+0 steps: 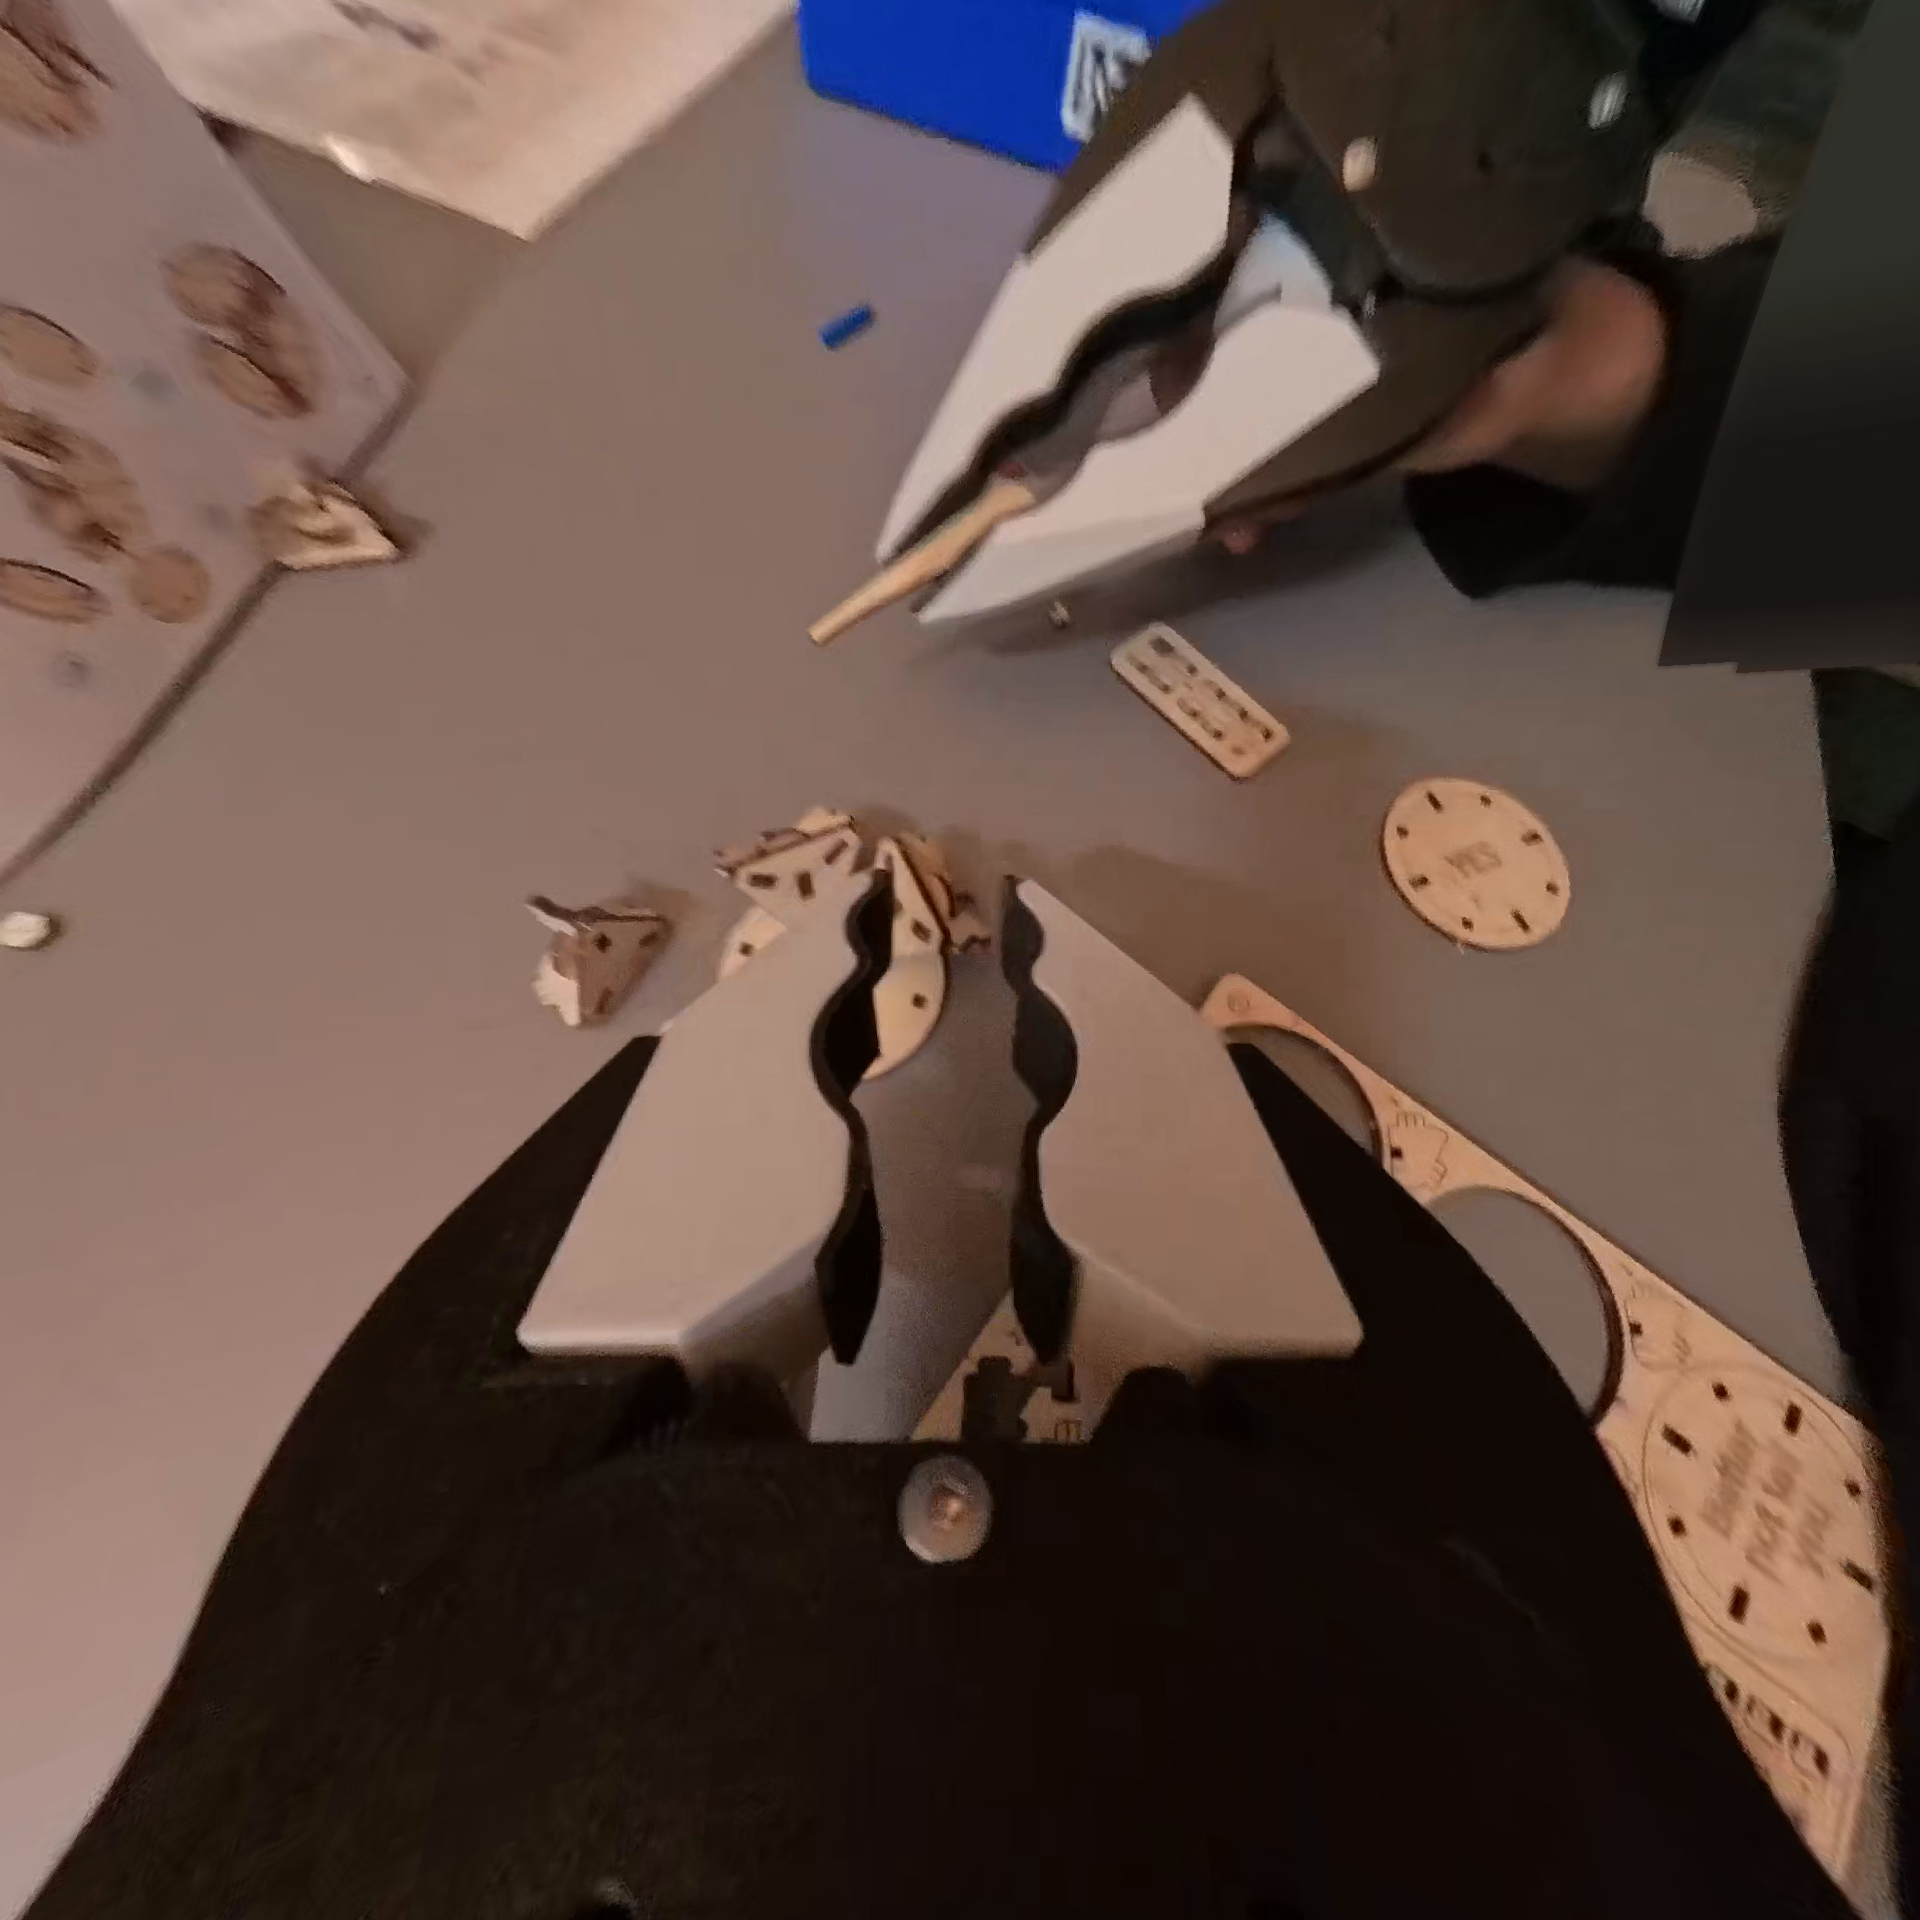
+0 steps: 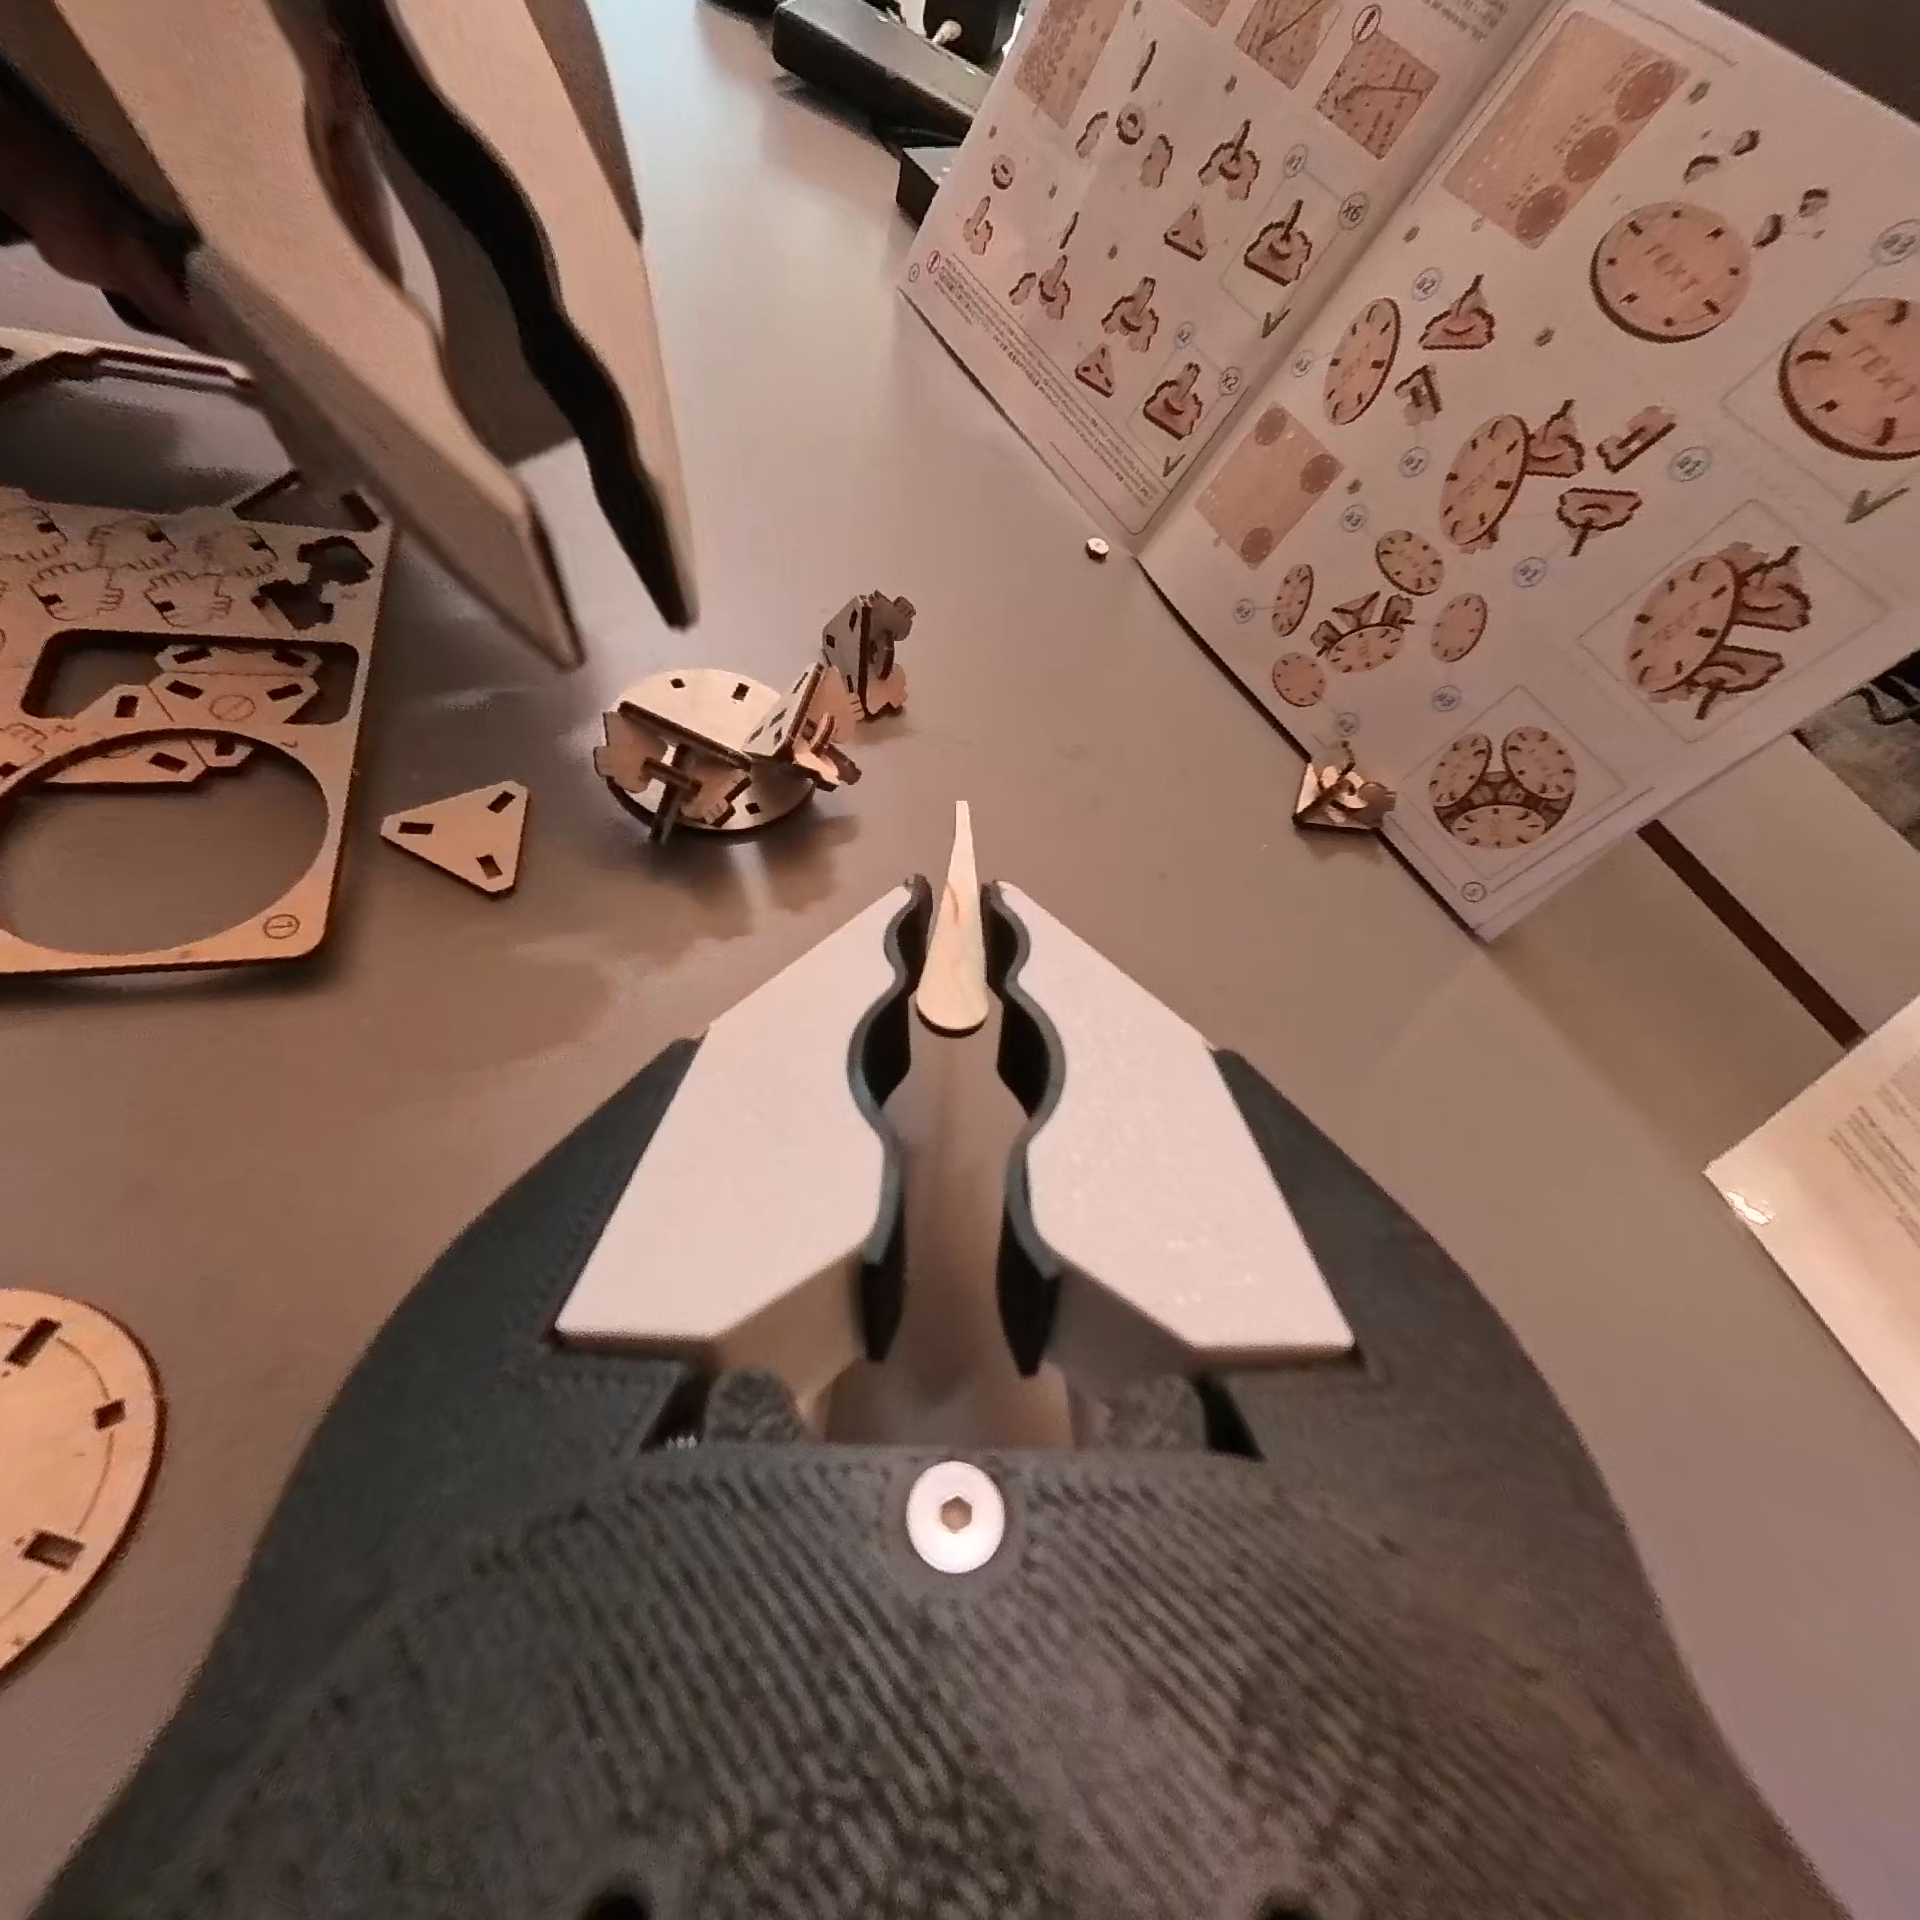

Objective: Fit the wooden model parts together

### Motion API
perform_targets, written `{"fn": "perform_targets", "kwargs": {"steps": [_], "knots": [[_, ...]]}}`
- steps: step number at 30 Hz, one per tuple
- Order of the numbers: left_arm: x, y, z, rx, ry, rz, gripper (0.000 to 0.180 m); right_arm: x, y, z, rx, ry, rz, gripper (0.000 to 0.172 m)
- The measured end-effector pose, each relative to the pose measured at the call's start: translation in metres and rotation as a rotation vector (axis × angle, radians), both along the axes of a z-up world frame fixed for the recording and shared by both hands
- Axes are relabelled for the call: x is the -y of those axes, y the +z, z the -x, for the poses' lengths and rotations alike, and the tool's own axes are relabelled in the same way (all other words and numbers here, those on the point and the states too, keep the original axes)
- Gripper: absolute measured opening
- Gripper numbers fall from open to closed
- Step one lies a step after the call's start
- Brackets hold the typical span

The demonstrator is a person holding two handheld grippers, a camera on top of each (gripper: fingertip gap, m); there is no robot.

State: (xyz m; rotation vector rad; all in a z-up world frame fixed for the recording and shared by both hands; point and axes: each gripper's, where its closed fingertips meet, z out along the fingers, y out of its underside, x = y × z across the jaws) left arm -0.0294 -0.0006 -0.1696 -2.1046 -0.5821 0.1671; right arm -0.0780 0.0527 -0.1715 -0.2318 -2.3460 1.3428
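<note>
My left gripper [image 1: 940, 891] is open and holds nothing. It hovers just above a small wooden assembly [image 1: 909, 940], a slotted disc with triangular parts plugged into it, which lies on the grey table [image 1: 520, 727]. The right wrist view shows the same assembly [image 2: 707, 769], with the left gripper's fingers [image 2: 566, 623] raised beside it and nothing between them. My right gripper [image 2: 954, 891] is shut on a thin tapered wooden stick [image 2: 956, 935] that points forward past the fingertips. In the left wrist view the right gripper [image 1: 906, 587] is at the upper right, with the stick [image 1: 883, 603] poking out.
A loose wooden triangle [image 2: 462, 836] and a punched-out wooden sheet [image 2: 343, 748] lie left. An open instruction booklet [image 2: 1455, 416] lies right, with a small triangular assembly [image 2: 1340, 800] at its edge. A slotted disc [image 1: 1475, 878], a slotted strip [image 1: 1200, 712] and a blue box [image 1: 935, 73] are farther off. About 8 cm separates my left fingertips from my right. Between my left fingertips and the loose wooden triangle [image 2: 462, 836] there is roughly 5 cm.
</note>
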Motion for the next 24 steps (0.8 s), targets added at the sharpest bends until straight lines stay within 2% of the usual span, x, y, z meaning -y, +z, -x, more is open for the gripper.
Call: {"fn": "perform_targets", "kwargs": {"steps": [2,8,11,16,21,24], "knots": [[0.001,-0.016,0.000,0.008,-0.001,0.084,0.033,0.000,0.000,-0.001,-0.005,0.005,-0.002,0.008],[-0.010,-0.029,-0.001,0.010,-0.015,0.106,0.030,0.002,0.002,-0.004,-0.029,0.020,-0.010,0.008],[-0.007,-0.031,0.002,0.011,-0.002,0.105,0.023,0.002,0.003,-0.006,-0.039,0.026,-0.015,0.008],[-0.010,-0.018,0.003,0.038,0.003,0.001,0.021,0.001,0.000,-0.009,-0.038,0.039,-0.038,0.008],[-0.002,0.003,0.015,0.059,0.073,-0.166,0.015,-0.001,-0.019,-0.015,0.057,0.068,-0.111,0.008],[-0.004,0.011,0.009,0.126,0.032,-0.259,0.015,-0.003,-0.026,-0.017,0.103,0.077,-0.132,0.009]]}}
